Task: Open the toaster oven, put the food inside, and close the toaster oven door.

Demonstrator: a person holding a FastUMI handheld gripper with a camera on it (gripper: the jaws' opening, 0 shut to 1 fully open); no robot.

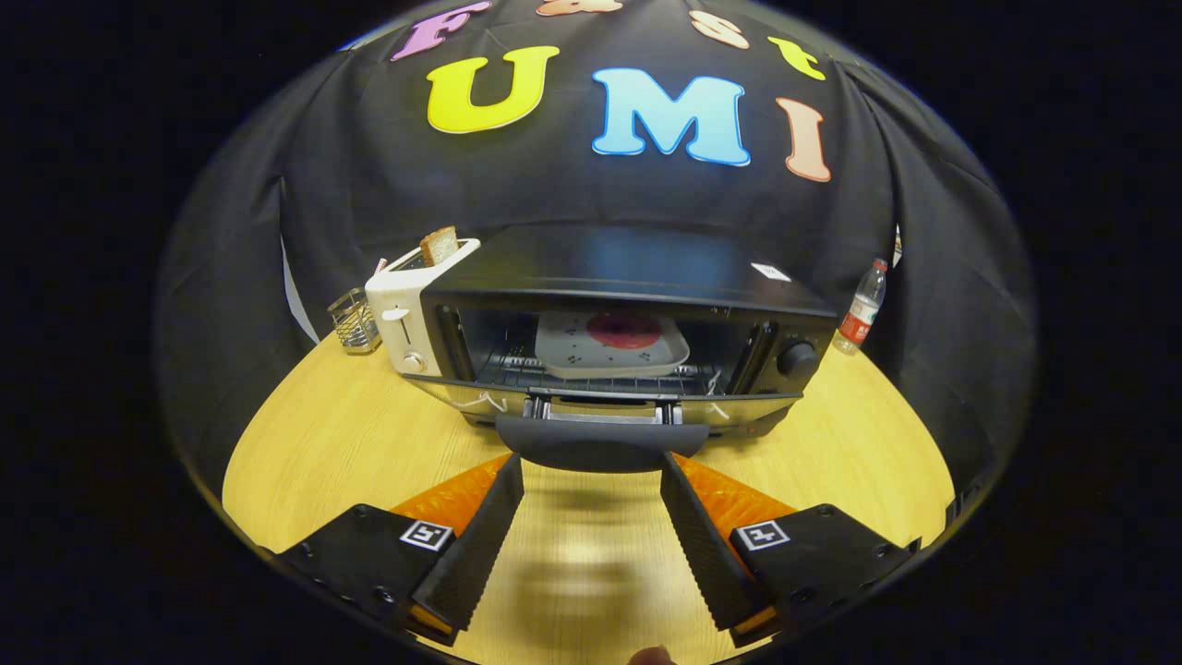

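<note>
Toaster oven [628, 319]: 1 unit, being kept on the wooden surface [305, 434] just ahead of the tool, its front facing the fingers so the cavity is being presented for loading and closing.
Oven door [600, 406]: 1, being held dropped open and lying roughly flat toward the tool, which is leaving the rack exposed.
Door handle [600, 445]: 1 dark bar along the door's leading edge, sitting at the fingertips and spanning the gap between them; contact cannot be told.
Plate [611, 346]: 1 pale plate, resting on the rack inside the cavity.
Food [624, 330]: 1 round reddish item, lying on the plate inside the oven; the loading step is judged complete and the door is judged to be the remaining step.
Tool [591, 471]: 1, with 2 fingers being held wide apart and nothing being gripped; the tips are being positioned at either end of the handle, judged as preparation for lifting the door shut.
Control knob [796, 358]: 1 clearly counted, on the oven's right panel.
Pop-up toaster [411, 314]: 1 white unit, touching or just beside the oven's left side, with 1 bread slice [440, 246] standing in its slot.
Wire basket [354, 320]: 1, left of the toaster.
Bottle [861, 309]: 1, standing upright right of the oven.
</note>
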